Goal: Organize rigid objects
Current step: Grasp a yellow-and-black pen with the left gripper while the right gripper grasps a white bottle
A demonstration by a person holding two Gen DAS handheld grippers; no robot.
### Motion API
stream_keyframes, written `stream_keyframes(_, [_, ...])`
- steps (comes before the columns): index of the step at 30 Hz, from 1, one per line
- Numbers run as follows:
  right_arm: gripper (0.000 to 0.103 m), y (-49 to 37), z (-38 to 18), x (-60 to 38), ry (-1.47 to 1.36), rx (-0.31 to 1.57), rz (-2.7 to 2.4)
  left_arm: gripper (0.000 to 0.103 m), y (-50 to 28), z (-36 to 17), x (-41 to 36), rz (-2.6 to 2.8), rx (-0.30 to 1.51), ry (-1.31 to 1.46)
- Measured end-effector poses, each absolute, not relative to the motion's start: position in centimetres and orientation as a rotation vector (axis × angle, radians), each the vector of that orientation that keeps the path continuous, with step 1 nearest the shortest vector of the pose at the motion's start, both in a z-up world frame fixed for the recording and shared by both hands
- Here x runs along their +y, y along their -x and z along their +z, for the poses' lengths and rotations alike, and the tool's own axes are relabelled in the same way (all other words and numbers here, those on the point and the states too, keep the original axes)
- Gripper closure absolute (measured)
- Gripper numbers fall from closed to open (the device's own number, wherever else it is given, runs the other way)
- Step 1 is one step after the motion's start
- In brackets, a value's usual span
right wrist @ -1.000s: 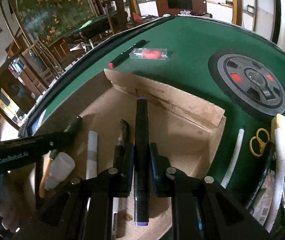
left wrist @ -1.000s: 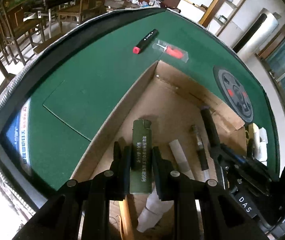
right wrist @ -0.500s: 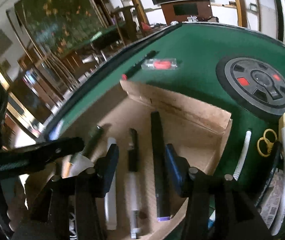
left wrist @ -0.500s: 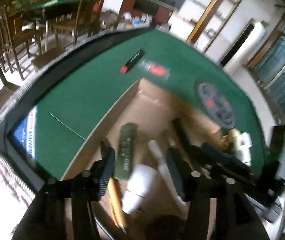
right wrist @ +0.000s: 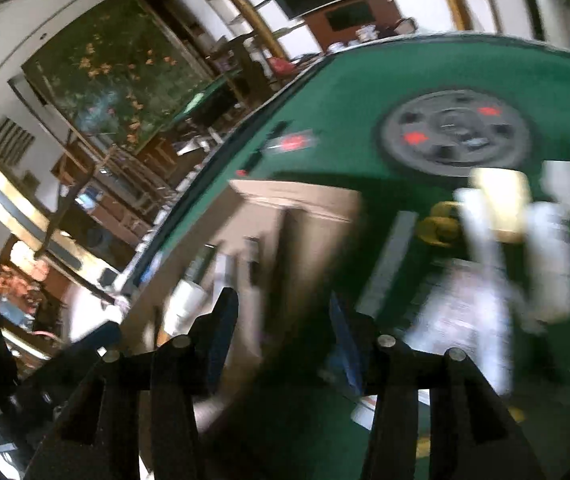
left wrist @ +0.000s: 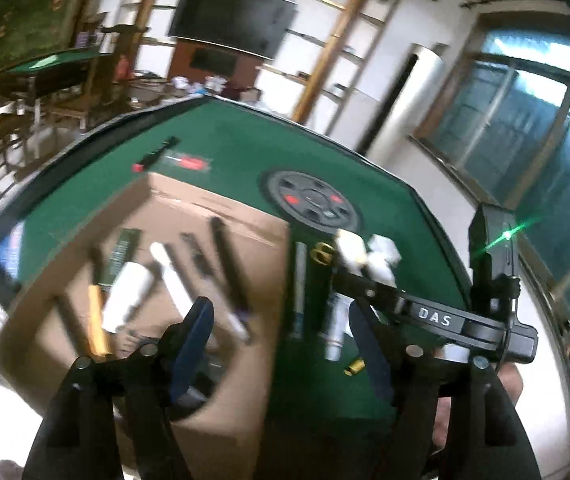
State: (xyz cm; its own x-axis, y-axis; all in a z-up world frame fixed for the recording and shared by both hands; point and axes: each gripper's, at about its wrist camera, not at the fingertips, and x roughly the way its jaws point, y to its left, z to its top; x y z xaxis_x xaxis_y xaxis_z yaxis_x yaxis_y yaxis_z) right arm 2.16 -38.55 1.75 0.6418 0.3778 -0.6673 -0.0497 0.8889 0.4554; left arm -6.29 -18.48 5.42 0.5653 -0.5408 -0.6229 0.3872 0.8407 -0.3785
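Pens, markers and a white bottle [left wrist: 127, 298] are laid side by side in the cardboard tray [left wrist: 221, 204] on the left of the green table [left wrist: 225, 140]. Sorting is judged partly done: a grey pen [left wrist: 299, 288], gold scissors [left wrist: 322, 253] and white items are left loose at right, a red-tipped marker [left wrist: 153, 156] far off. Left gripper [left wrist: 281, 344] and right gripper [right wrist: 285, 332] are seen wide and empty, the left's jaws having just been opening. The right gripper's body is stretched across the loose pile.

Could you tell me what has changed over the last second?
Both grippers let go: the left gripper released the green lighter, the right gripper the black marker; both now lie in the cardboard box. Jaws just opened, nothing between them; both pulled back. The red-capped pen stayed.
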Motion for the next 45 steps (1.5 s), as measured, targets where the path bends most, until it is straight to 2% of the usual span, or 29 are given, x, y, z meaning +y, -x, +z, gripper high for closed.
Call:
stream_keyframes(5, [0.056,0.2,1.2,-43.2,-0.361,0.861,0.158,0.029,6.7,4.0,-22.0,-0.636,0.860,0.150])
stream_keyframes(9, [0.056,0.1,-0.4,-46.5,-0.444,0.892,0.085,0.029,7.2,3.2,-25.5,-0.714,0.869,0.031])
stream_keyframes(16, [0.057,-1.4,-3.5,-48.5,-0.456,0.974,0.032,0.030,7.2,0.1,-31.6,-0.825,0.969,-0.124])
stream_keyframes(21, [0.057,-1.2,-3.8,-48.6,-0.466,0.940,0.079,0.030,7.0,-1.2,-35.1,-0.840,0.975,-0.247])
stream_keyframes(26, [0.058,-0.5,-4.1,-50.2,-0.575,0.917,0.090,0.049,7.1,-3.0,-37.7,-0.839,0.990,-0.350])
stream_keyframes(30, [0.058,-0.3,-4.0,-50.7,-0.611,0.902,0.082,0.083,7.7,-3.5,-38.4,-0.784,0.924,-0.435])
stream_keyframes(32, [0.058,-0.2,-3.8,-50.6,-0.609,0.893,0.073,0.085,8.0,-3.4,-38.1,-0.791,0.922,-0.429])
stream_keyframes(34, [0.058,0.0,-3.5,-50.8,-0.616,0.873,0.073,0.096,8.6,-3.1,-37.4,-0.791,0.908,-0.431])
stream_keyframes(38, [0.057,0.4,-3.3,-51.6,-0.670,0.836,0.092,0.096,9.1,-2.1,-35.2,-0.810,0.906,-0.322])
stream_keyframes(45, [0.057,0.2,-3.1,-51.2,-0.649,0.828,0.053,0.096,7.7,1.9,-28.0,-0.791,0.920,0.044])
